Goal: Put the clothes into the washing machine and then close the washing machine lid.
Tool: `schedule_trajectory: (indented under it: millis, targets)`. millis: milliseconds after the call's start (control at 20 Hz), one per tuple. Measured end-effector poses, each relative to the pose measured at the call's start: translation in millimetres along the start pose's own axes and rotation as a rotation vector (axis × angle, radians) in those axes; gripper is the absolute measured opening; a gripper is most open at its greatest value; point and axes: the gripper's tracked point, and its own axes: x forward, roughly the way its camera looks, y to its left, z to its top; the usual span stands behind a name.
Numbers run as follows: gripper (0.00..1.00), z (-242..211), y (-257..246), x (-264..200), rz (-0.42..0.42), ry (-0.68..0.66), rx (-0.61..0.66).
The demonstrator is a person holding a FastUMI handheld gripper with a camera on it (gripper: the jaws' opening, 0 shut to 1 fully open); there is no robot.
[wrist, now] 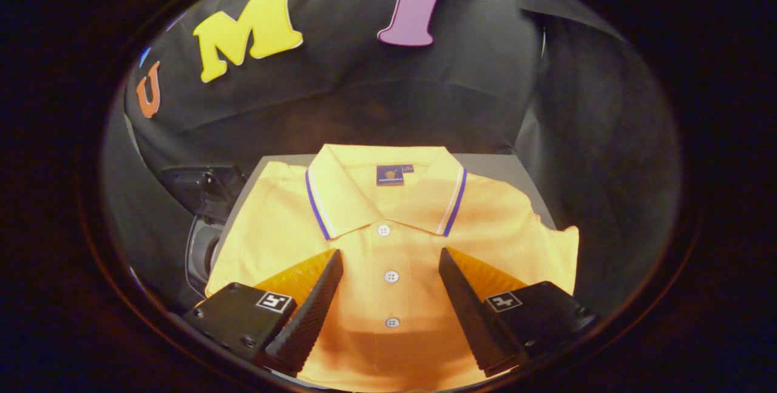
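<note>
Yellow polo shirt [388, 247], folded, lies flat on the grey desk [504, 168], collar away from us. We hold the gripper [391, 262] wide open above its button placket, gripping nothing. Beyond the desk's left edge sits a dark machine part [203, 198].

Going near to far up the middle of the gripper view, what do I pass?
Open tool over the shirt placket → folded yellow polo shirt → its blue-striped collar → grey tabletop → black cloth wall.
</note>
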Motion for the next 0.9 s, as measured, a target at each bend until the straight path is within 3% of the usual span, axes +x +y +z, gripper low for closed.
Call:
schedule_trajectory:
  millis: [350,550,650,700,900]
  targets:
    - [0.99,-1,0,0,0.010,0.023,0.027]
    - [0.83,1,-7,2,0.007,-0.028,0.018]
    - [0.56,5,-12,2,-0.006,-0.067,0.022]
    - [0.38,-1,-13,3,-0.004,-0.075,0.015]
    - [0.12,1,-12,2,-0.002,-0.154,-0.015]
